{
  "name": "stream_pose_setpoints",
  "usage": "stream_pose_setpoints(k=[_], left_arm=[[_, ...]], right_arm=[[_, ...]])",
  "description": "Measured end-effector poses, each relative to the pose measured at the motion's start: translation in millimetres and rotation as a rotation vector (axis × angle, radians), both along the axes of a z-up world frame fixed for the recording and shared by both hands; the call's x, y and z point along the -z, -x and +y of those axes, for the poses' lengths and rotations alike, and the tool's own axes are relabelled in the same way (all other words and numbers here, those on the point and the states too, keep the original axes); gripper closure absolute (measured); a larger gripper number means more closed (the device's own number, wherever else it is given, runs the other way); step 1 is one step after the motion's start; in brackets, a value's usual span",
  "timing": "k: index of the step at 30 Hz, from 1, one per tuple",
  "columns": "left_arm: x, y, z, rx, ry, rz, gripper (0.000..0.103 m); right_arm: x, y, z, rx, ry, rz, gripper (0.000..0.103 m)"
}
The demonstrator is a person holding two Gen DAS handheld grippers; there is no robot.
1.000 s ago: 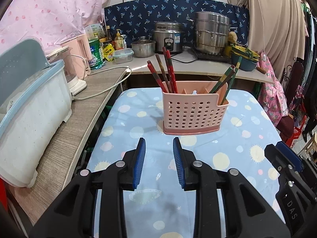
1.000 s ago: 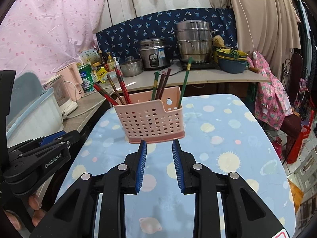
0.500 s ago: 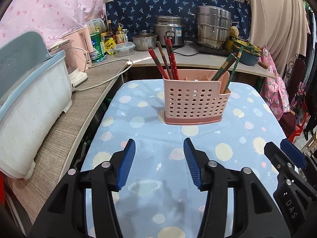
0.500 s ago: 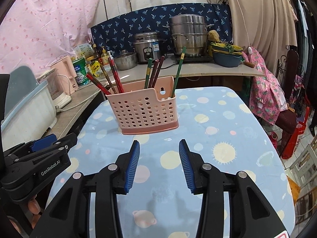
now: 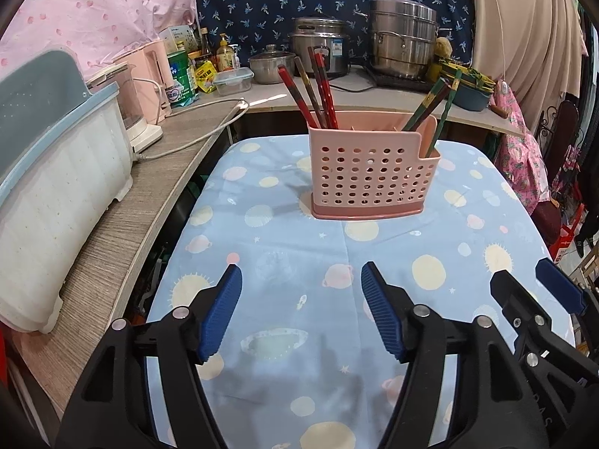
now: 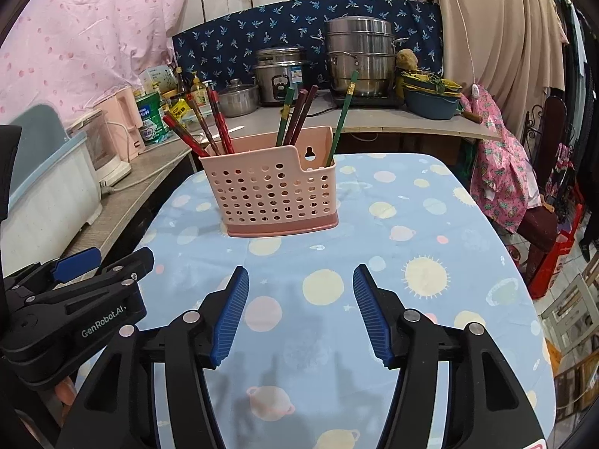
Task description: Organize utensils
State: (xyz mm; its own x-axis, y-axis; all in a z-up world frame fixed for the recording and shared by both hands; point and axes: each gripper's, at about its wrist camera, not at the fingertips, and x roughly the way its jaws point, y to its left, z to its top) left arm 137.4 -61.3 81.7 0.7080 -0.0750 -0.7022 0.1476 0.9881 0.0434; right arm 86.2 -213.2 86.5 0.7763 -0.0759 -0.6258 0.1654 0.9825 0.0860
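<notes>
A pink perforated utensil holder [image 5: 370, 172] stands on the blue planet-print table; it also shows in the right wrist view [image 6: 275, 187]. Red chopsticks [image 5: 318, 89] lean in its left compartment and green and dark chopsticks [image 5: 434, 103] in its right. In the right wrist view the red ones [image 6: 209, 123] are at left and the green ones [image 6: 342, 112] at right. My left gripper [image 5: 301, 284] is open and empty, well short of the holder. My right gripper [image 6: 299, 280] is open and empty, also short of it.
A white and grey lidded bin [image 5: 48, 187] sits on the wooden counter at left, beside a blender [image 5: 131, 112] with a cord. Pots, a rice cooker [image 5: 318, 48] and a steamer [image 5: 402, 45] line the back counter. The table edge drops off at right [image 6: 524, 269].
Both grippers have opened wider and drawn back a little from the holder. The holder and chopsticks have not moved.
</notes>
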Motion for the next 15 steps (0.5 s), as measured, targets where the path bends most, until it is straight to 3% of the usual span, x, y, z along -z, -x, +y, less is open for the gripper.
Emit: stream_pose_setpoints(k=[5, 15], left_arm=[[1.6, 0.4, 0.8, -0.004, -0.005, 0.0, 0.026], [2.3, -1.6, 4.5, -0.02, -0.011, -0.004, 0.016]], right_arm=[[0.5, -1.3, 3.2, 0.006, 0.025, 0.003, 0.04], [3.6, -3.7, -1.1, 0.022, 0.015, 0.018, 0.029]])
